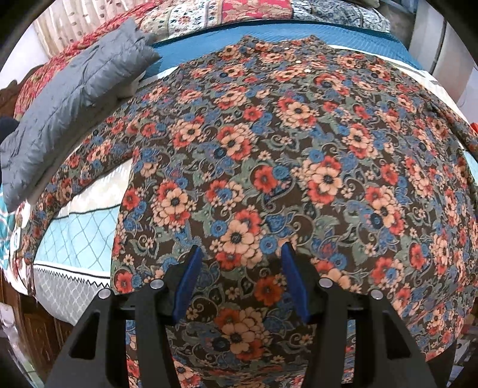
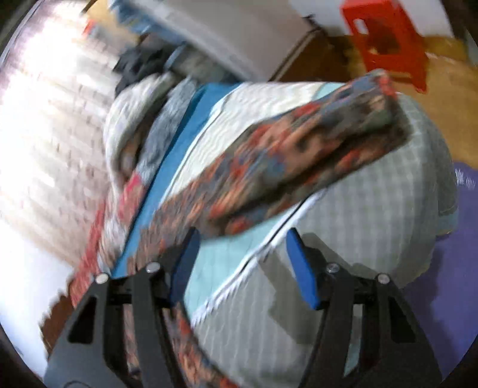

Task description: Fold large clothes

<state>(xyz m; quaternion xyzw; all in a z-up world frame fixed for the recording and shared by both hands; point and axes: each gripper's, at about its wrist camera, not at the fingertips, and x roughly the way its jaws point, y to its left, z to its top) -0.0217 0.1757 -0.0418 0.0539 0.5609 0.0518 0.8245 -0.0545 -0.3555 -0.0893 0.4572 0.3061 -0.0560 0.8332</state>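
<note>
A large floral garment (image 1: 283, 149) in brown, red, blue and peach lies spread flat on the bed, collar at the far end. One sleeve (image 1: 59, 185) stretches out to the left. My left gripper (image 1: 242, 256) hovers over the near hem, jaws apart, with the fabric under and between the blue pads (image 1: 188, 277) but not pinched. In the blurred right wrist view the garment's other sleeve (image 2: 298, 155) lies diagonally across the bed cover. My right gripper (image 2: 243, 241) is open just short of that sleeve, with nothing between its fingers.
A grey quilted jacket (image 1: 74, 110) lies at the far left of the bed. A patchwork quilt (image 1: 209, 15) is bunched at the head, behind a blue sheet (image 1: 209, 38). The pale quilted bed cover (image 2: 358, 209) drops off at its edge; a red stool (image 2: 385, 38) stands on the floor beyond.
</note>
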